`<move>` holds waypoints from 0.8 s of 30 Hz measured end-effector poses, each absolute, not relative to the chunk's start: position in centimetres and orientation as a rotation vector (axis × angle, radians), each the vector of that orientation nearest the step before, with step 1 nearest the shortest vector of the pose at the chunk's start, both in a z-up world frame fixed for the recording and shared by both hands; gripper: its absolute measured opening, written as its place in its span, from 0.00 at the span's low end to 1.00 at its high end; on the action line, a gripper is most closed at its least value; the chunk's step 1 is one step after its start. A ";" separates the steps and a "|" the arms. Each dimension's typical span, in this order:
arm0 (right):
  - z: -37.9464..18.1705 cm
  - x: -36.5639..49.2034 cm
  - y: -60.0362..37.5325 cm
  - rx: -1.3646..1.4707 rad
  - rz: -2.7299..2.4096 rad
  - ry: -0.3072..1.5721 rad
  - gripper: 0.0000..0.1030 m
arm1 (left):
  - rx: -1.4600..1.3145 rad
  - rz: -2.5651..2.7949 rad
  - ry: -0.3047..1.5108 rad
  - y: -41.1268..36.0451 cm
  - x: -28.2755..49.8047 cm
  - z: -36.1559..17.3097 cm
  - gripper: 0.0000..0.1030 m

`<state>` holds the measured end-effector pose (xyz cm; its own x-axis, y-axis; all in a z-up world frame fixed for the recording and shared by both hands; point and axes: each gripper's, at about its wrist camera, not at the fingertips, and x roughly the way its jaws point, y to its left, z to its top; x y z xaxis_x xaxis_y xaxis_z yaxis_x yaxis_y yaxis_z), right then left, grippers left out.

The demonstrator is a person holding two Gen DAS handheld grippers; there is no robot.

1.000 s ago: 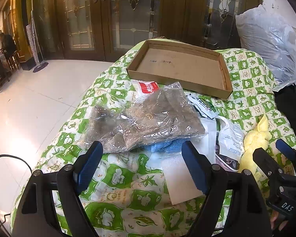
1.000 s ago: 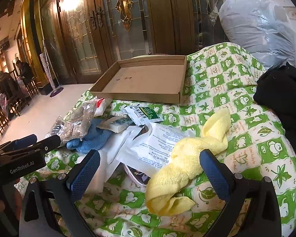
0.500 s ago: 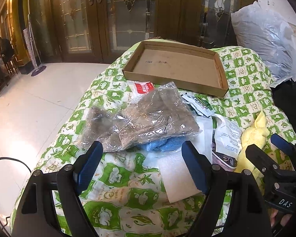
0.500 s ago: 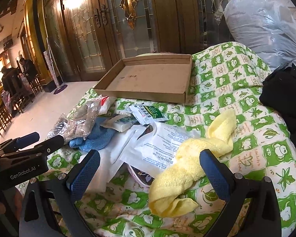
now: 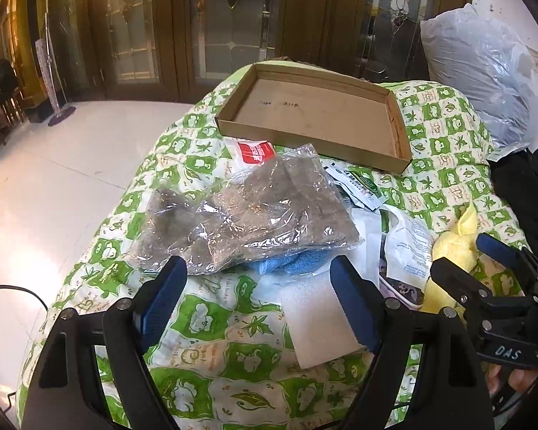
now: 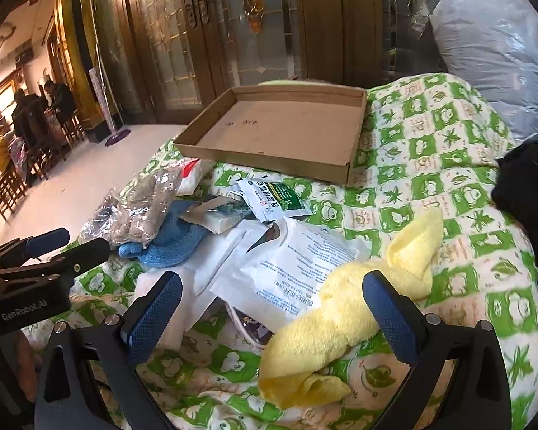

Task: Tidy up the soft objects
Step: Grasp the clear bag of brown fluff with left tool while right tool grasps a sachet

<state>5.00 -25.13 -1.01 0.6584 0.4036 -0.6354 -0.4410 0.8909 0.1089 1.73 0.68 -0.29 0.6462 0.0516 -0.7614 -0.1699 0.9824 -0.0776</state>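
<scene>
- Yellow and fluffy, the yellow towel [image 6: 351, 308] lies rolled up on the near right part of the bed, between the tips of the right gripper [image 6: 274, 317].
- The right gripper's fingers [image 6: 154, 308] stand wide open and hold nothing; the towel is not pinched.
- Just left of the towel is a white paper bag [image 6: 297, 261] with small print on it, lying flat.
- Left of that is a blue cloth [image 6: 175, 240], partly under a clear plastic bag [image 5: 247, 215] with grey-brown soft stuff inside.
- A small green and white packet [image 6: 276, 202] lies just far of the white paper bag.
- A red and white packet [image 5: 254, 152] peeks out at the far side of the clear plastic bag.
- A white foam sheet [image 5: 315, 319] lies near the left gripper [image 5: 260, 297], partly under its right finger.
- The left gripper's fingers [image 5: 163, 297] are also wide open, with nothing in them, above the bed cover and near the clear bag.
- A flat cardboard tray [image 5: 398, 122] sits at the far end of the bed.
- The bed cover [image 5: 211, 354] has green and white squares with little pictures.
- A big grey plastic sack [image 6: 498, 39] stands far right, and something black [image 6: 531, 186] lies at the right edge.
- A white tiled floor [image 5: 53, 186] is on the left, with brown glass doors [image 5: 211, 21] behind.
- People [image 6: 43, 111] sit far away on the left.
</scene>
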 end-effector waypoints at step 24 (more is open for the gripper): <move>-2.7 20.4 -19.5 -0.080 0.565 0.898 0.98 | -0.074 0.084 0.999 -0.1 10.1 -3.1 0.80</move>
